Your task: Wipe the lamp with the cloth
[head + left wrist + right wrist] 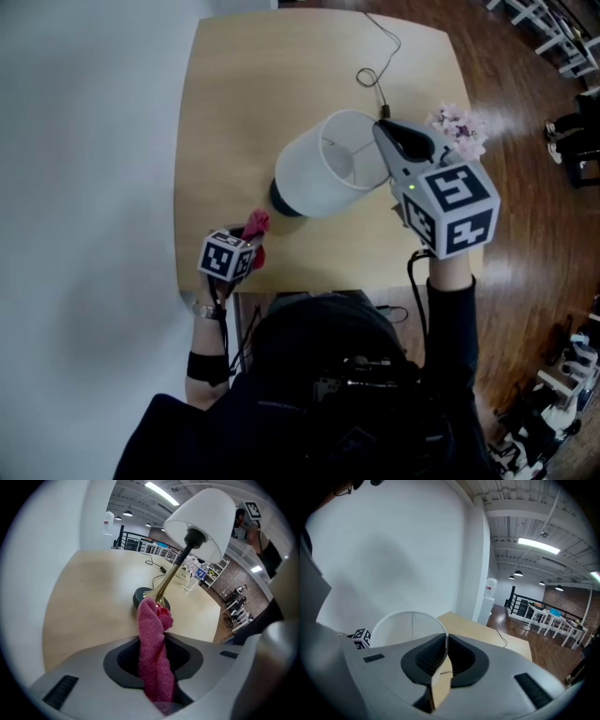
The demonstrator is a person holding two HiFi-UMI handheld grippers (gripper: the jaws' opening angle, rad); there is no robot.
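Head view: a pale wooden bench (234, 112) carries the lamp (314, 183), which leans with its dark base (281, 202) near the front edge. The right claw (382, 131) is closed on the rim of the white shade (342, 150). The left claw (251, 239) sits at the bench's front-left edge and holds the pink cloth (256, 225), near the base but apart from it. A thin cord (380, 42) trails across the far side, and flowers (457, 129) lie at the right edge.

Left gripper view: the claw stands narrow, clamped on the bunched cloth. Beyond it, the brass stem (171, 576) slants up to the tilted shade.

Right gripper view: both pads pinch the thin shade rim.
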